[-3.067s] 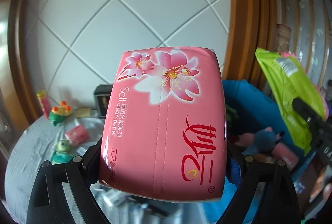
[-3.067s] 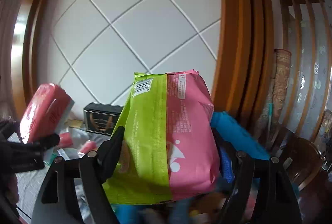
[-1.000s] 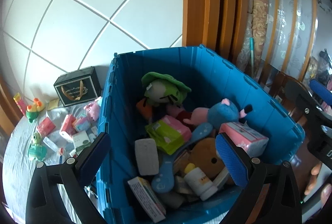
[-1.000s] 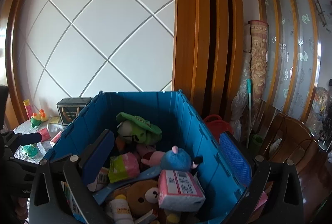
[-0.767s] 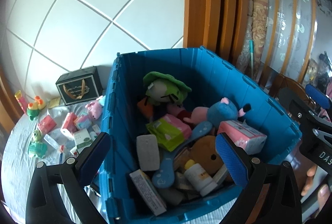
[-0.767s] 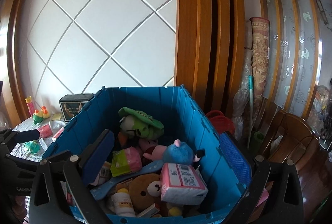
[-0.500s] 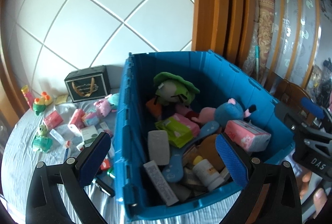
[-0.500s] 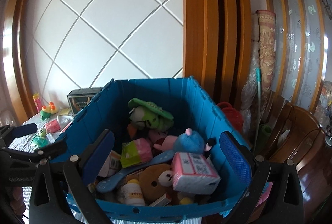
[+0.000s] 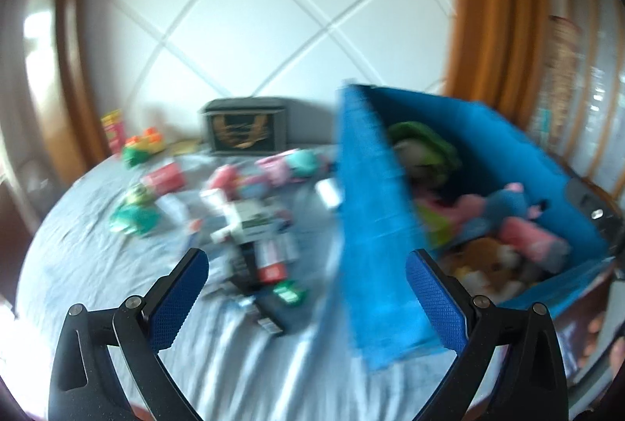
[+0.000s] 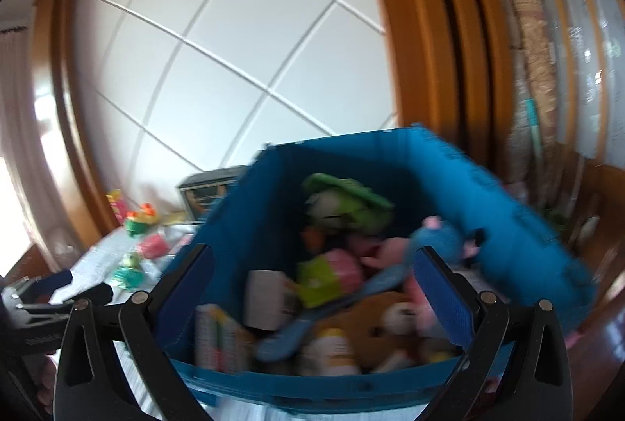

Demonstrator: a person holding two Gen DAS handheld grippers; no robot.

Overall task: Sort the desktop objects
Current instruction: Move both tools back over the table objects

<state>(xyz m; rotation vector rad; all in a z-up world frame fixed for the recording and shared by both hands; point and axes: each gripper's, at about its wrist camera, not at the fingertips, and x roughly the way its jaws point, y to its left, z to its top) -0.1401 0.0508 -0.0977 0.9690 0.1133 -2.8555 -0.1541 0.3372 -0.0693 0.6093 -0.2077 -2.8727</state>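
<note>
A blue plastic crate point(image 9: 375, 210) point(image 10: 250, 225) stands on the right of a round table and holds plush toys, packets and boxes, among them a green plush point(image 10: 343, 202) and a pink tissue pack point(image 9: 531, 241). Small items lie scattered on the cloth to its left: a white box point(image 9: 254, 222), pink packets point(image 9: 164, 179) and green toys point(image 9: 133, 214). My left gripper point(image 9: 306, 288) is open and empty above the table, left of the crate's near corner. My right gripper point(image 10: 312, 284) is open and empty above the crate's front rim. Both views are blurred.
A dark box with a gold emblem point(image 9: 244, 130) stands at the back of the table against the white panelled wall. The grey tablecloth point(image 9: 97, 264) covers the table. Wooden frames point(image 10: 425, 30) and a rolled mat point(image 10: 535, 69) stand to the right.
Both grippers dropped their packs into the crate earlier. Since half a second ago the left gripper has swung left towards the scattered items; the right gripper has drawn back slightly over the crate.
</note>
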